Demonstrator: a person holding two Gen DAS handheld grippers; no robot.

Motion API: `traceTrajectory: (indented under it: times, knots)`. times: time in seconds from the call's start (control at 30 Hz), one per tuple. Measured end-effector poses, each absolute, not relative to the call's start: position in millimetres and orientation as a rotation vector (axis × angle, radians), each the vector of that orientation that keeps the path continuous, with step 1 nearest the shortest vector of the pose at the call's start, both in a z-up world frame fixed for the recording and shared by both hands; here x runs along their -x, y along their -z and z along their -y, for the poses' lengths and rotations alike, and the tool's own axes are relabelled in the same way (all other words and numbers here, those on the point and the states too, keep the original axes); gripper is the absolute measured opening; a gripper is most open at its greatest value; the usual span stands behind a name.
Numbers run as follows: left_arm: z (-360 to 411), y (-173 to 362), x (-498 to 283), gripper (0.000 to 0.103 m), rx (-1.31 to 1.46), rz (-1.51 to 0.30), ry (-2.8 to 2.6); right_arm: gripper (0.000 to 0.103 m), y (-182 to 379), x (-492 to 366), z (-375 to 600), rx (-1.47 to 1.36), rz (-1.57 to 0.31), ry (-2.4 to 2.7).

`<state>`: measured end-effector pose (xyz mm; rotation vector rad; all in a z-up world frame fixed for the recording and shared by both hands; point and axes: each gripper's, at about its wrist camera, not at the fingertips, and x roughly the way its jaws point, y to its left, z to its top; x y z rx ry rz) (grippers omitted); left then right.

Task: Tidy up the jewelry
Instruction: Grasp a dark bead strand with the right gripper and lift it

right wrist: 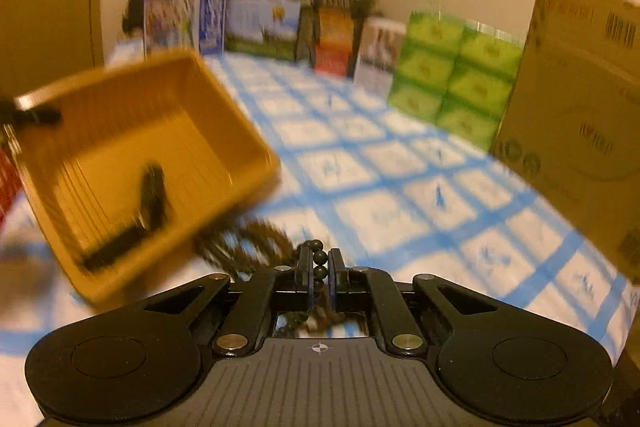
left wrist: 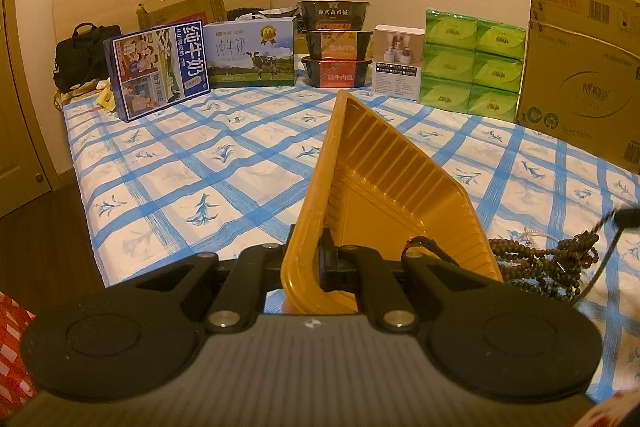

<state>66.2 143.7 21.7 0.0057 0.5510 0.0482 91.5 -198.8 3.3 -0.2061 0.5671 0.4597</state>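
Note:
My left gripper (left wrist: pixel 316 259) is shut on the rim of a yellow plastic tray (left wrist: pixel 372 183) and holds it tilted above the bed. The tray also shows in the right wrist view (right wrist: pixel 132 151), at the left, with a dark item (right wrist: pixel 152 195) lying inside it. My right gripper (right wrist: pixel 320 267) is shut on a strand of dark beads (right wrist: pixel 320 259). A pile of brown bead necklaces (left wrist: pixel 548 263) lies on the sheet to the right of the tray, and it shows blurred in the right wrist view (right wrist: pixel 248 243) just beyond my right gripper.
The bed has a blue-checked sheet (left wrist: pixel 192 163). Along the far edge stand milk cartons (left wrist: pixel 160 67), stacked food bowls (left wrist: pixel 334 43), a white box (left wrist: pixel 398 61), green tissue packs (left wrist: pixel 472 63) and a large cardboard box (left wrist: pixel 580 75). A black bag (left wrist: pixel 80 55) sits at the far left.

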Motion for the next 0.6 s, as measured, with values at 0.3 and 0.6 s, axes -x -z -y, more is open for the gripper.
traceTrajectory:
  times: [0.3, 0.6]
  knots:
    - [-145, -27, -63, 0.007, -0.016, -0.545, -0.055, 0.007, -88, -83, 195, 0.162, -0.385, -0.491]
    - [-146, -27, -63, 0.007, -0.019, -0.544, -0.054, 0.007, -149, -82, 190, 0.149, -0.267, -0.538]
